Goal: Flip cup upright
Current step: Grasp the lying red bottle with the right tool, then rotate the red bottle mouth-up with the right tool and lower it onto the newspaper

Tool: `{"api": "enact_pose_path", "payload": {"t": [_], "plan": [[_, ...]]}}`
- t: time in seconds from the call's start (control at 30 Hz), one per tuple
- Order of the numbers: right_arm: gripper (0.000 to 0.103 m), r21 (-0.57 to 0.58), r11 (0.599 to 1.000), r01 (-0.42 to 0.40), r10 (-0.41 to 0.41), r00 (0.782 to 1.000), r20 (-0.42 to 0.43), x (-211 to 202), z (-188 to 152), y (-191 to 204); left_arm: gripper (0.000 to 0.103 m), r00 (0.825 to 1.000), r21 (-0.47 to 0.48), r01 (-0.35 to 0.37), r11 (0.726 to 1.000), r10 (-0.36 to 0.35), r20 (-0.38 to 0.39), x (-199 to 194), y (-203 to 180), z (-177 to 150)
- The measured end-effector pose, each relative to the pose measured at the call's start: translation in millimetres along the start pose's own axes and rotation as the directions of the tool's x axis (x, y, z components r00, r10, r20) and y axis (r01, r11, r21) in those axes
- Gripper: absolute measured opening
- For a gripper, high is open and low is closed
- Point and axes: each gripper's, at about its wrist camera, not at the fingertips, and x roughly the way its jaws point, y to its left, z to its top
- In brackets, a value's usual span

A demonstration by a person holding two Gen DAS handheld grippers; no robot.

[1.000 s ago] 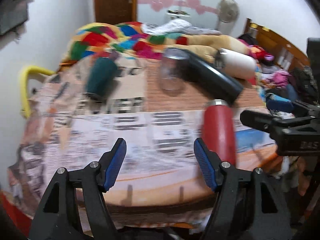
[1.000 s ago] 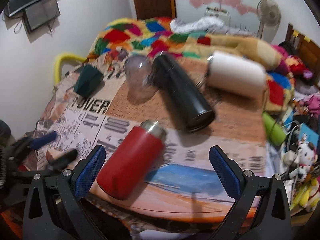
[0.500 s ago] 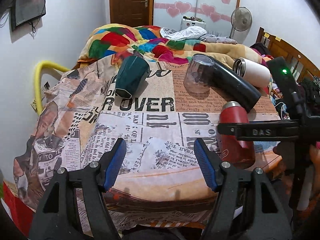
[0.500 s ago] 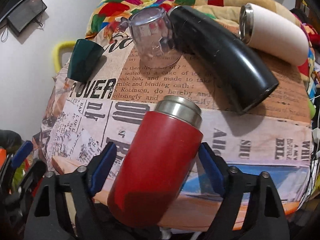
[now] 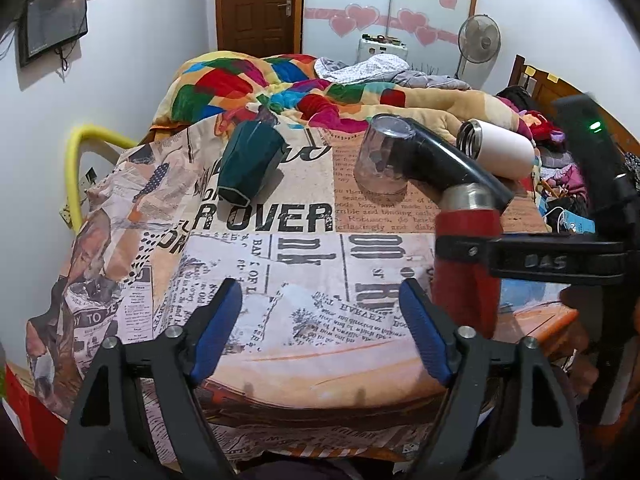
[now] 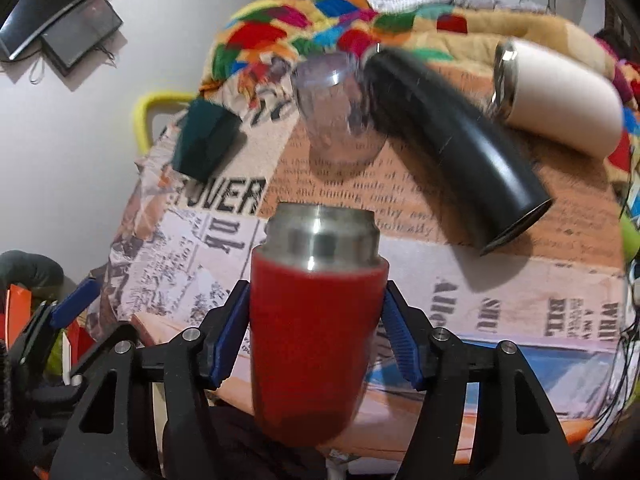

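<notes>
My right gripper (image 6: 316, 336) is shut on a red cup (image 6: 316, 336) with a steel neck, its blue pads pressed on both sides. The cup stands nearly upright at the table's near right edge, steel mouth up. In the left wrist view the red cup (image 5: 466, 272) shows at the right with the right gripper's black bar across it. My left gripper (image 5: 320, 328) is open and empty over the front of the table.
On the newspaper-print cloth (image 5: 280, 248) lie a dark green cup (image 5: 250, 164), a clear cup (image 5: 382, 156) upside down, a long black flask (image 6: 452, 140) and a white flask (image 6: 556, 100). A bed with a colourful quilt (image 5: 256, 88) is behind the table.
My right gripper closed on the red cup and tipped it from lying slanted to nearly upright. My left gripper stayed open and nearly still.
</notes>
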Motion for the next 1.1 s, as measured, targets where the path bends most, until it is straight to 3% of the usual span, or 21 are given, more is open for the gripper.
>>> {"api": "enact_pose_path", "payload": {"t": [0.17, 0.5, 0.83, 1.1], "plan": [[0.059, -0.060, 0.997, 0.037, -0.034, 0.998, 0.058, -17, 6, 8, 0.090, 1.000, 0.000, 0.004, 1.000, -0.004, 0.008, -3, -9, 4], [0.059, -0.130, 0.986, 0.102, -0.082, 0.986, 0.147, -34, 23, 15, 0.093, 1.000, 0.010, 0.011, 1.000, -0.011, 0.013, -4, -16, 10], [0.059, -0.160, 0.980, 0.122, -0.114, 0.992, 0.061, -6, 22, 12, 0.093, 1.000, 0.005, 0.016, 1.000, -0.016, -0.008, 7, -16, 10], [0.061, -0.178, 0.978, 0.113, -0.104, 0.993, 0.061, -2, 27, 18, 0.093, 1.000, -0.008, 0.010, 1.000, -0.011, -0.021, 11, -11, 10]]}}
